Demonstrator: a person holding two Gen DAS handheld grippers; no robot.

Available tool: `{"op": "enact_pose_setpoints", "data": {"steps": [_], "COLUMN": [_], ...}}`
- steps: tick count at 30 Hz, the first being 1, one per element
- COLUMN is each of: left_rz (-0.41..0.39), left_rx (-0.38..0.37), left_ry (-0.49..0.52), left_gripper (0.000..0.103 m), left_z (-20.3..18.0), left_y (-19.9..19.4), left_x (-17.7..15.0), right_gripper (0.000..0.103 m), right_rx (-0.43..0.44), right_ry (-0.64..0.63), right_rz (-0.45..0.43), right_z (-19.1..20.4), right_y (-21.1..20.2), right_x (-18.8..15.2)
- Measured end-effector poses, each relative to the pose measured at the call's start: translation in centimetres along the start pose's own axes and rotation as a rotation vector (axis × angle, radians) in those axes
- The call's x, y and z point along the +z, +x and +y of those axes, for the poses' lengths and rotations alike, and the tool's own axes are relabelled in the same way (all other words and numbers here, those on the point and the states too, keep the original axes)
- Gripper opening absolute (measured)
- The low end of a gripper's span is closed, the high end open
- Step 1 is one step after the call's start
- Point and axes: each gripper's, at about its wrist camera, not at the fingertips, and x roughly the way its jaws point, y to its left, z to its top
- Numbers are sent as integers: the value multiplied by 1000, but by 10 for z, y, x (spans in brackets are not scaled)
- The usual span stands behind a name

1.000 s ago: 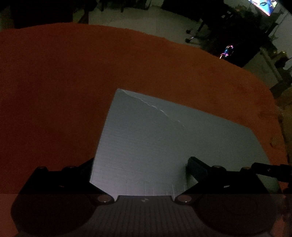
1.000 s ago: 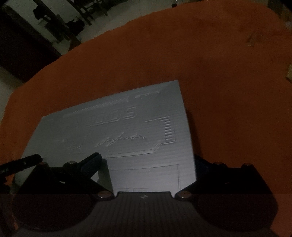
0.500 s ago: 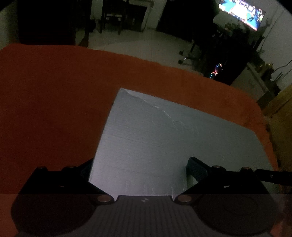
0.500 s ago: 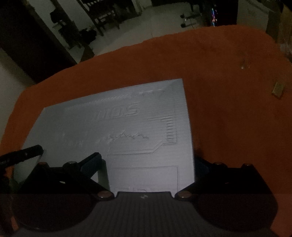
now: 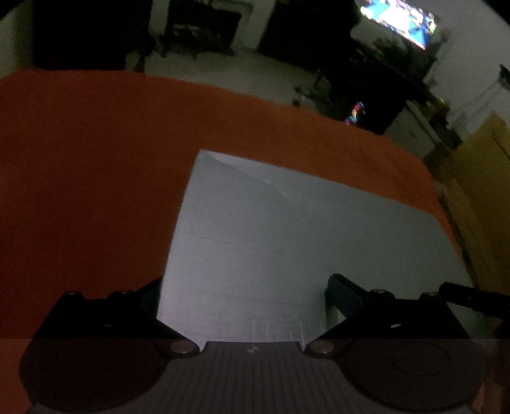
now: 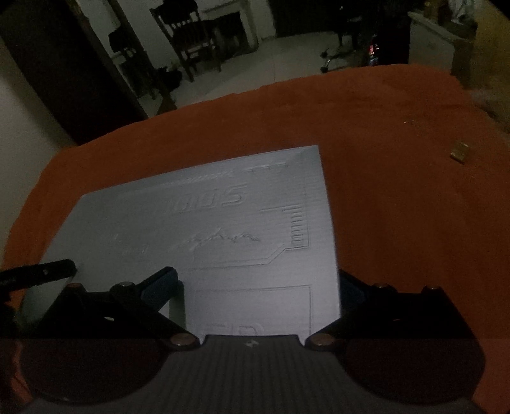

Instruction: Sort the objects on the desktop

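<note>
A flat grey box with embossed lettering (image 6: 223, 229) is held above the orange tablecloth (image 6: 398, 191); it also shows in the left wrist view (image 5: 287, 239). My left gripper (image 5: 245, 296) grips its left end, one finger under the left edge, the other finger (image 5: 344, 294) on top. My right gripper (image 6: 255, 289) grips its right end, one finger (image 6: 159, 286) on top, the other past the right edge. The right gripper's tip (image 5: 471, 296) shows in the left wrist view, and the left gripper's tip (image 6: 38, 274) in the right wrist view.
A small gold-coloured object (image 6: 460, 152) lies on the cloth at the right. A yellow-brown cabinet (image 5: 478, 178) stands past the table's right edge. A chair (image 6: 191, 41), a lit screen (image 5: 398, 22) and dark furniture fill the dim room beyond.
Both grippers have lifted and tilted up with the grey box held between them; more of the room beyond the table shows. The grips have not changed.
</note>
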Motion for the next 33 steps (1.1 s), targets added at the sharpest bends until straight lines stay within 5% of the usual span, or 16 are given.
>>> {"op": "enact_pose_setpoints", "data": {"steps": [11, 21, 33], "left_rz": [-7, 49, 14], "left_rx": [-16, -2, 41], "left_ry": [102, 169, 220], "left_gripper": [103, 103, 103], "left_z": [-14, -19, -10], "left_y": [-18, -6, -12], "left_x": [-63, -78, -72], "right_gripper": [103, 103, 103], "right_rx": [-23, -56, -21], "right_ry": [21, 44, 65], "right_rz": [-39, -5, 40], "right_z": [0, -8, -25], "right_y": [-40, -20, -5], "right_x": [-90, -106, -111]}}
